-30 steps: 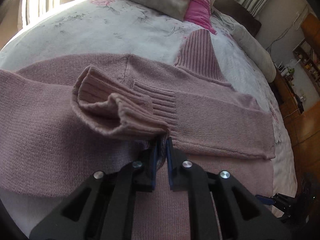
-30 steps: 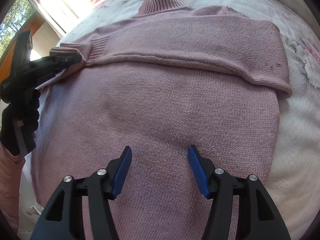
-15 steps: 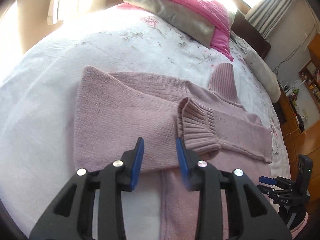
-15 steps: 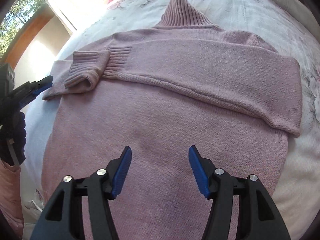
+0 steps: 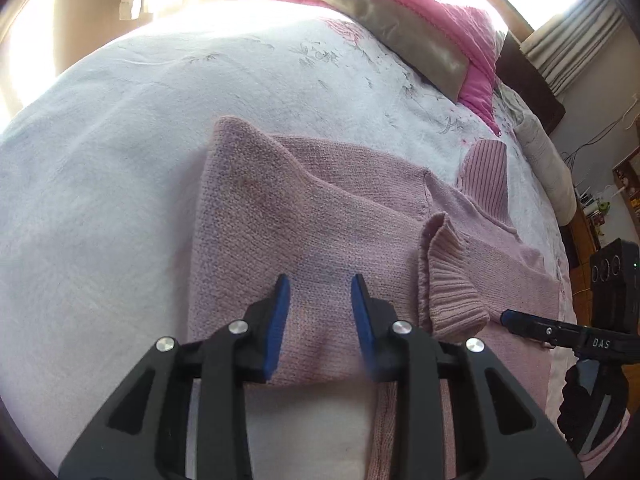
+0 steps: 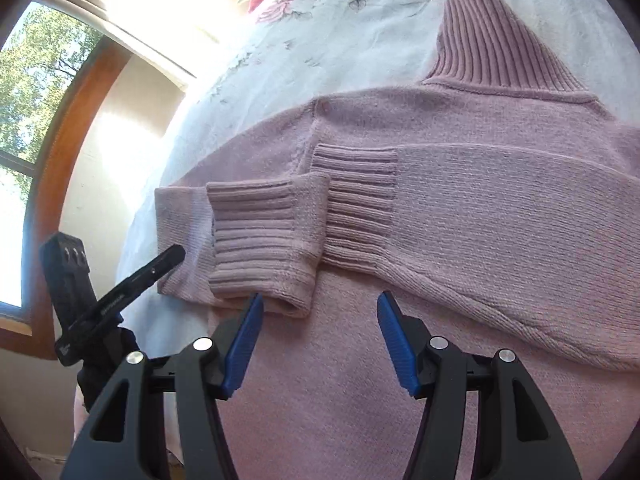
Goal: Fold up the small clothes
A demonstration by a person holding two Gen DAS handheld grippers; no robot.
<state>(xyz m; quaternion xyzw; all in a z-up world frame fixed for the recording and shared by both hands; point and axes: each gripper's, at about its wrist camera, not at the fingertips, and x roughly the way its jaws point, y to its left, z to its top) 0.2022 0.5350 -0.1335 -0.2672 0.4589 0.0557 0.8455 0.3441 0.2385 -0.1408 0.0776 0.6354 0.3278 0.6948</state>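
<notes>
A dusty-pink knitted turtleneck sweater [image 6: 460, 208] lies flat on the bed, both sleeves folded across its chest. Their ribbed cuffs [image 6: 264, 240] meet near the sweater's left side; the ribbed collar [image 6: 492, 40] points away from me. In the left wrist view the sweater [image 5: 280, 224] shows its folded left sleeve and a raised cuff [image 5: 448, 280]. My left gripper [image 5: 320, 292] is open just above that sleeve, holding nothing. My right gripper [image 6: 320, 308] stands open over the sweater's body, right below the cuffs, empty. The left gripper [image 6: 160, 264] also appears at the sweater's left edge.
The bed has a white floral cover [image 5: 140, 140]. Pink and grey pillows [image 5: 400, 24] lie at its head. A window with a wooden frame [image 6: 60, 128] is on the left. Shelves and wooden floor [image 5: 600, 200] lie beyond the bed's right side.
My left gripper let go of the sleeve cuff, opened and drew back to the left; the cuff now rests on the sweater. My right gripper moved forward toward the cuffs, still open.
</notes>
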